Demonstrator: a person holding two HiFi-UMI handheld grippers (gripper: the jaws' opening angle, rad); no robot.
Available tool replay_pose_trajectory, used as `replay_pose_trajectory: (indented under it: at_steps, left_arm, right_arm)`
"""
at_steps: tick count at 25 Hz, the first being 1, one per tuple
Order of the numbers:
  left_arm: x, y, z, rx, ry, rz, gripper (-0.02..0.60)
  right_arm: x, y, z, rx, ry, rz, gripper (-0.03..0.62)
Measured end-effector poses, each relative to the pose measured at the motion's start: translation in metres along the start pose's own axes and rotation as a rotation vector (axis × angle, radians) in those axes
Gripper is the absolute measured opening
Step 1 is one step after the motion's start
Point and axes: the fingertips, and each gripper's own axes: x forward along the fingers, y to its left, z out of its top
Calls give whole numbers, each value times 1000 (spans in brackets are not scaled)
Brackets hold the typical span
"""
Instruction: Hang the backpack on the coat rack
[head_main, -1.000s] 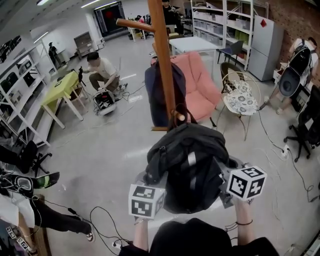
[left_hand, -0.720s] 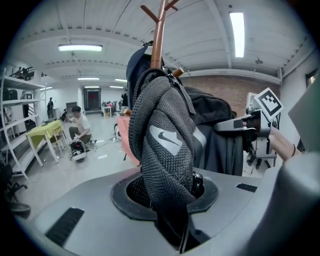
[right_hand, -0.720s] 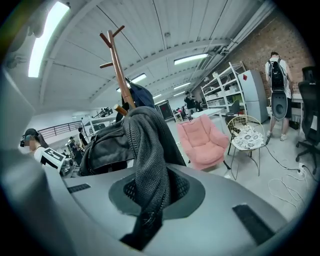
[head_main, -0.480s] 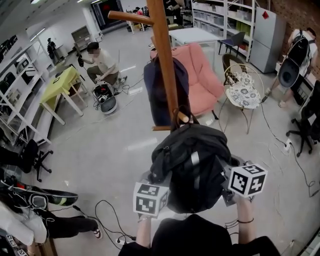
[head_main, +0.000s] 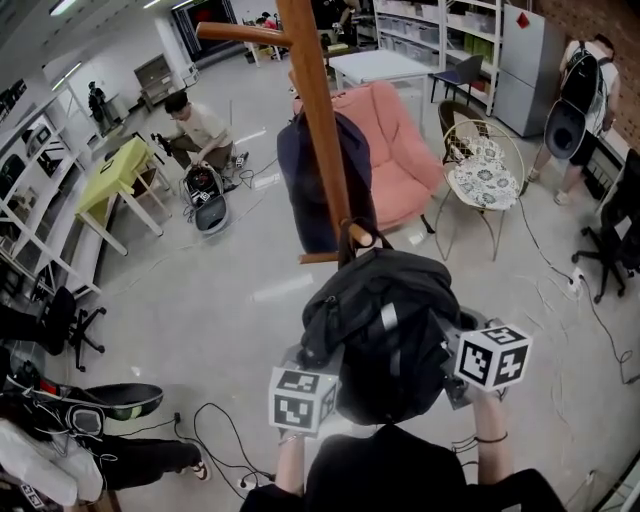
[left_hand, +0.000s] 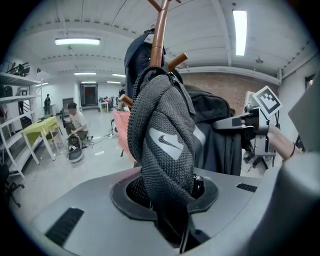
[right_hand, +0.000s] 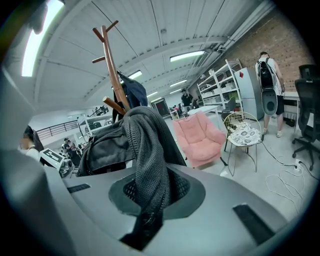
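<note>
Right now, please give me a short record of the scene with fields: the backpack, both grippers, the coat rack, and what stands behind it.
backpack: black, held up against the pole of the coat rack, top near a lower peg; hooked or not, cannot tell
left gripper: shut on its grey mesh strap
right gripper: shut on its other mesh strap
coat rack: wooden, a dark blue item hangs on its far side
behind: pink armchair

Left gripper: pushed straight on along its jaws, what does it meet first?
The left gripper already clamps the backpack's mesh strap. Straight on lies the backpack body, then probably the coat rack pole, though depth is unclear.
</note>
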Motion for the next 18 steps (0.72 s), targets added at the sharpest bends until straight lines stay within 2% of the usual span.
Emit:
replay_pose_trajectory:
  at_steps: [11,18]
  left_arm:
    - [5,5,-6,-24,2,-3,124]
    - [8,9,-7,-20,-7,17,154]
  right_arm:
    - [2,-1,-2,-30,9,-11,28]
    - [2,-3,-4,-64,6,-20,37]
